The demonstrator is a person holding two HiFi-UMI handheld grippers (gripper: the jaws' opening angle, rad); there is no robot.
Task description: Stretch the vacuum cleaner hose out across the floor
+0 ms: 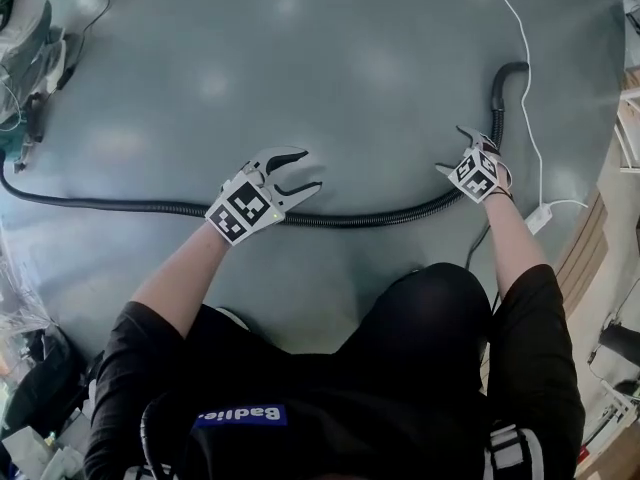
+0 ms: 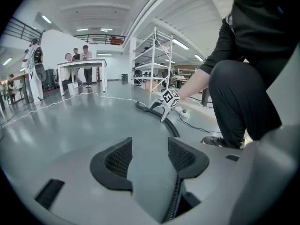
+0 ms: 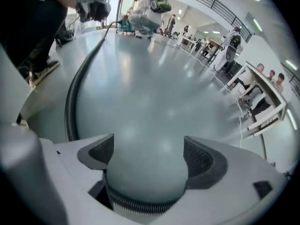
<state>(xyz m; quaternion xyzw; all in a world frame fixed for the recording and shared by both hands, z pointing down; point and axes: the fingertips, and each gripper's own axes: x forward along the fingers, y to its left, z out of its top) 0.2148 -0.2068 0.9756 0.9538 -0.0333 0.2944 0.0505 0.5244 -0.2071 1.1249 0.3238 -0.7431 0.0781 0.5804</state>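
A black ribbed vacuum hose lies on the grey floor. It runs from the left edge, past both grippers, and bends up to its free end. My left gripper is open just above the hose, which passes under its lower finger. My right gripper is open too. The hose crosses the root of its jaws, and the pads do not press on it. In the left gripper view the hose leads on to the right gripper. In the right gripper view the hose curves off towards the left gripper.
A white cable runs down the right side to a white plug block. Wooden shelving lines the right edge. Equipment clutter sits at the left. The person's knee is close behind the hose. A table with people stands far off.
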